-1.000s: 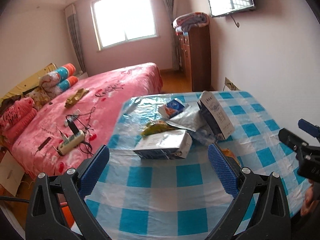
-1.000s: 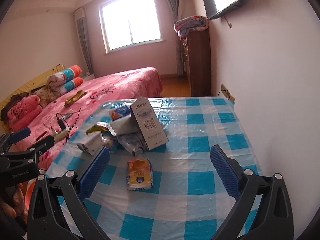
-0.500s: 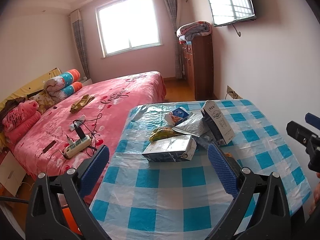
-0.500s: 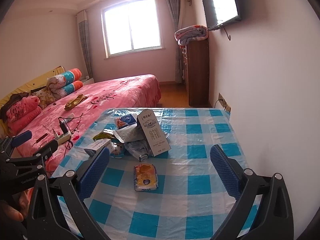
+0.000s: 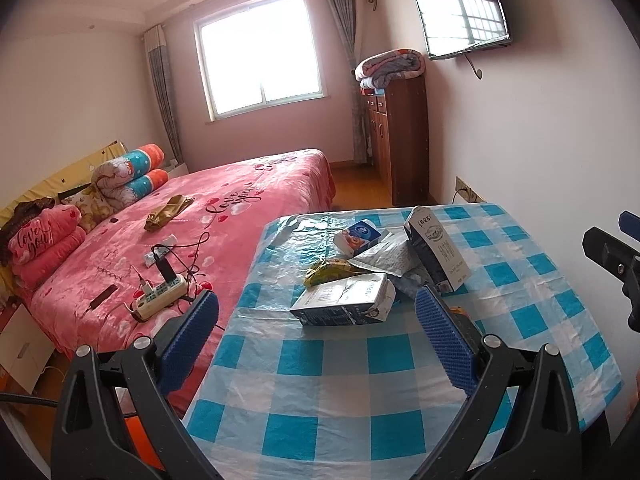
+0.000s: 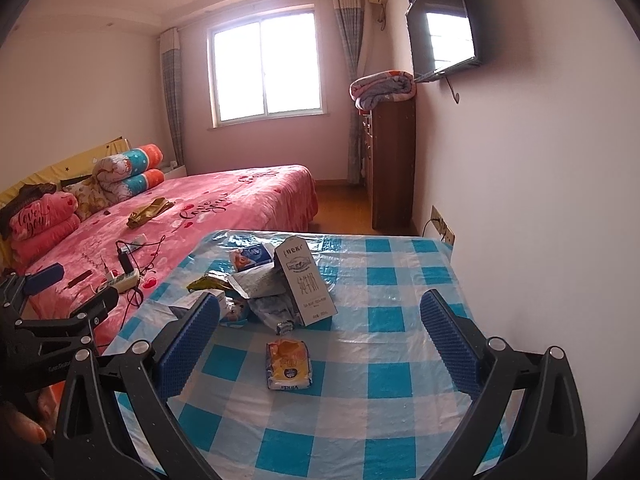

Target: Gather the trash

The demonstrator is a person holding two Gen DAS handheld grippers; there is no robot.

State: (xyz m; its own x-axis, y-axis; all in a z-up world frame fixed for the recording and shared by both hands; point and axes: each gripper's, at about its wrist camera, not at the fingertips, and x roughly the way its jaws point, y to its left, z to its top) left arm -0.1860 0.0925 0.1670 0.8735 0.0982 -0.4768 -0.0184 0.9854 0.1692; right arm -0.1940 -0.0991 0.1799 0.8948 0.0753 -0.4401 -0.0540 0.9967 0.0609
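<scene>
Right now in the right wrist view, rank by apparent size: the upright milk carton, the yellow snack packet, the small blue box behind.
1. Upright milk carton, clearly largest.
2. Yellow snack packet.
3. Small blue box, though it is partly hidden and farther from the camera, so its rank against the packet is unsure.

I am in a home bedroom. A bed [image 5: 224, 216] under a pink blanket, with rolled quilts [image 5: 128, 176] at its head, lies just left of my checked table [image 5: 360, 380]. Beyond the bed a curtained window [image 5: 260, 68] fills the far wall. Right of the bed stands a wooden cabinet [image 5: 400, 140] topped by a folded blanket [image 5: 388, 66], near a wall-mounted television [image 5: 464, 12].
</scene>
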